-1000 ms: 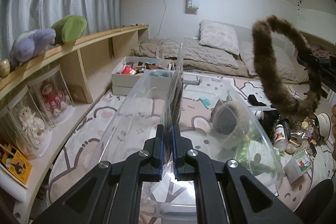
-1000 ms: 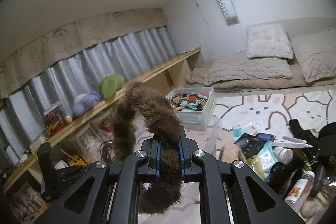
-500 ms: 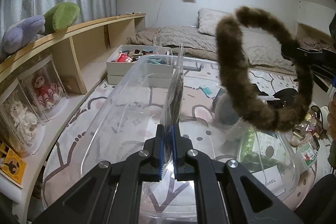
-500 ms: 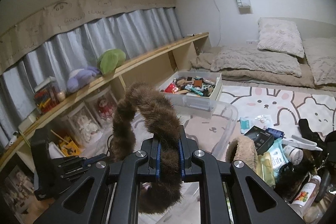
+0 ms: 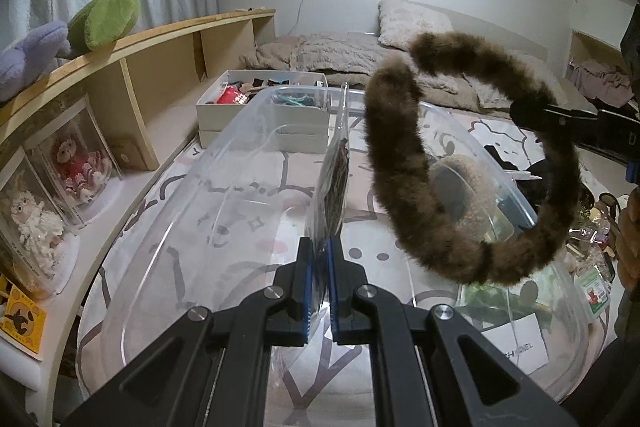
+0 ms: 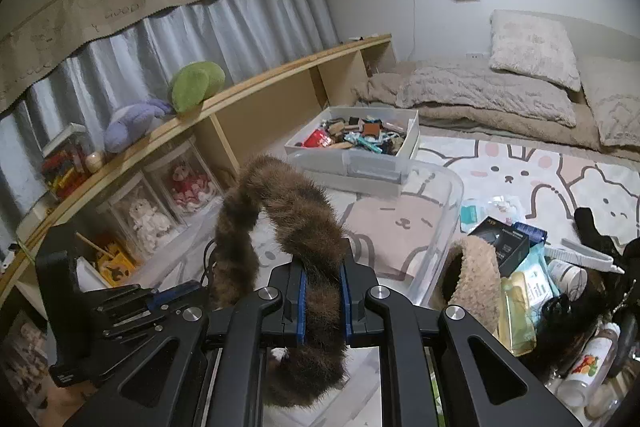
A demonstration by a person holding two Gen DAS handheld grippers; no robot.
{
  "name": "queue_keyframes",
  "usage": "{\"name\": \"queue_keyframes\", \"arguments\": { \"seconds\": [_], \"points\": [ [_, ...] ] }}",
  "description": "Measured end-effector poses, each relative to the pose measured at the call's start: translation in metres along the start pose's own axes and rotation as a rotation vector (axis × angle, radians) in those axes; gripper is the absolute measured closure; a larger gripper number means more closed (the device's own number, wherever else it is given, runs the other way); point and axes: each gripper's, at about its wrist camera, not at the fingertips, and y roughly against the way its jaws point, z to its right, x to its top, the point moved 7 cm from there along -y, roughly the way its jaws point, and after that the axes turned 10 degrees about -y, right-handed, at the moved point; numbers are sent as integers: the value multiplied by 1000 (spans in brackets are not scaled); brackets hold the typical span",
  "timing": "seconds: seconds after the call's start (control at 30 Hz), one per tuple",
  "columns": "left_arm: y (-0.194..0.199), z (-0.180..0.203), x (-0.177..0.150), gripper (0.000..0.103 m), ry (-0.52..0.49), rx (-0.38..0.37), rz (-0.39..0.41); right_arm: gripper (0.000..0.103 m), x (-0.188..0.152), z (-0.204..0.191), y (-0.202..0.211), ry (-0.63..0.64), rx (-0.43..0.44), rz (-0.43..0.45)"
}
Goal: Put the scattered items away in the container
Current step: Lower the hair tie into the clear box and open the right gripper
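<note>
My left gripper is shut on a flat clear packet and holds it upright above the clear plastic bin. My right gripper is shut on a brown furry headband. The headband also shows in the left wrist view, hanging over the right half of the bin. The right gripper reaches in from the right there. The left gripper body is low on the left in the right wrist view. The bin's far corner lies beyond the headband.
A white box of small items stands beyond the bin. A tan fluffy earmuff, a black box, bottles and packets lie scattered right of the bin. A wooden shelf with plush toys runs along the left. Bedding lies at the back.
The right gripper has carried the furry headband leftward and down, from beside the bin to over its right half. The left gripper has lowered a little, still holding the packet.
</note>
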Motion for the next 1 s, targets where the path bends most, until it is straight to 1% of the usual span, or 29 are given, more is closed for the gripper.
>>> {"name": "queue_keyframes", "arguments": {
  "seconds": [0.1, 0.2, 0.43, 0.47, 0.5, 0.53, 0.6, 0.87, 1.0],
  "points": [
    [-3, -1, -1, 96, -6, 19, -10, 89, -5, 1, -8, -7, -3, -27],
    [-5, -2, 0, 95, -5, 19, -17, 89, -10, -1, -14, -2, -8, -52],
    [-3, -5, -1, 90, 5, 24, -8, 89, -21, -7, -26, 27, -21, -102],
    [-3, -6, -1, 87, 6, 24, -6, 89, -23, -8, -28, 33, -24, -109],
    [-2, -7, -1, 79, 8, 23, -3, 89, -25, -9, -29, 40, -25, -117],
    [-2, -7, -2, 69, 8, 23, -1, 89, -27, -10, -31, 45, -25, -124],
    [-2, -8, -2, 64, 2, 26, 6, 89, -30, -11, -33, 53, -25, -140],
    [1, -10, -5, 64, 9, 22, 26, 89, -47, -20, -45, 103, -18, -238],
    [2, -11, -4, 64, 13, 21, 31, 89, -54, -25, -49, 132, -6, -269]
  ]
}}
